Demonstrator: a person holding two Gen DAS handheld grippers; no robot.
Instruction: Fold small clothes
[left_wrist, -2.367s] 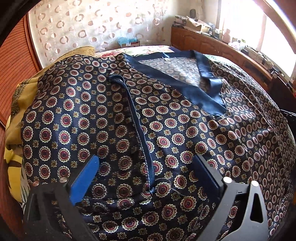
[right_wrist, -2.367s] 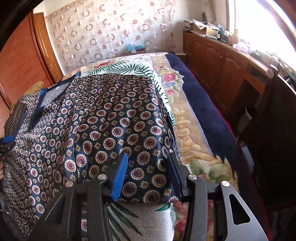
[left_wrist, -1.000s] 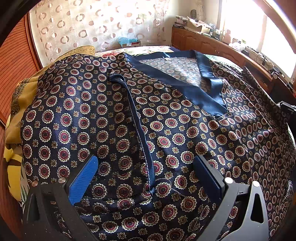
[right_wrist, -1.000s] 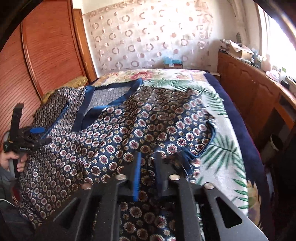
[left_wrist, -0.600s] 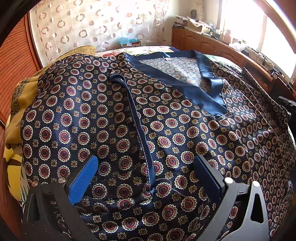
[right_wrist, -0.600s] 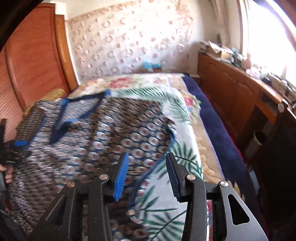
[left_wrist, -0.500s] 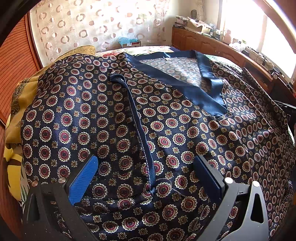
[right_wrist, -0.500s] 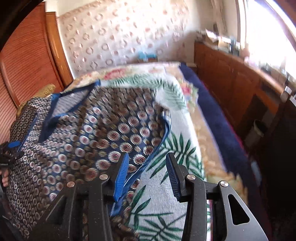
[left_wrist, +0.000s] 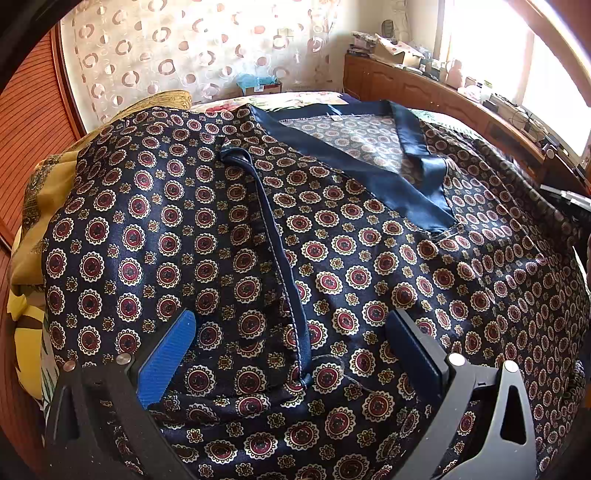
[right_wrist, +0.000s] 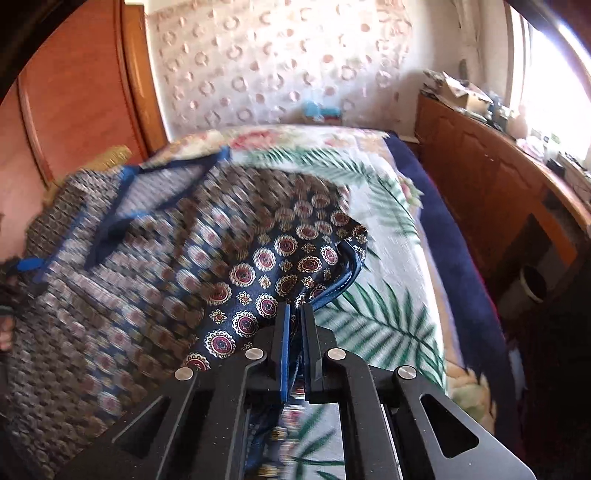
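A dark navy satin garment (left_wrist: 177, 236) printed with red-and-cream medallions lies spread over the bed, its plain blue neckline band (left_wrist: 373, 177) toward the far side. A narrow blue trim strip (left_wrist: 280, 258) runs down it between the fingers of my left gripper (left_wrist: 291, 321), which hovers open just above the cloth. In the right wrist view, my right gripper (right_wrist: 293, 310) is closing its jaws on the garment's (right_wrist: 266, 273) blue-piped edge at the right side. The pads pinch the fabric, which lifts in a fold.
The bed carries a palm-leaf and floral blanket (right_wrist: 373, 317) with a dark blue border. A wooden cabinet (right_wrist: 491, 192) lines the right wall, with a pale bin (right_wrist: 532, 288) below it. A yellow pillow (left_wrist: 44, 206) and a wooden wardrobe (right_wrist: 85, 96) are at the left.
My right gripper was open over the garment's right edge and has shut on that blue-piped edge, raising a fold. The left gripper has stayed still and open.
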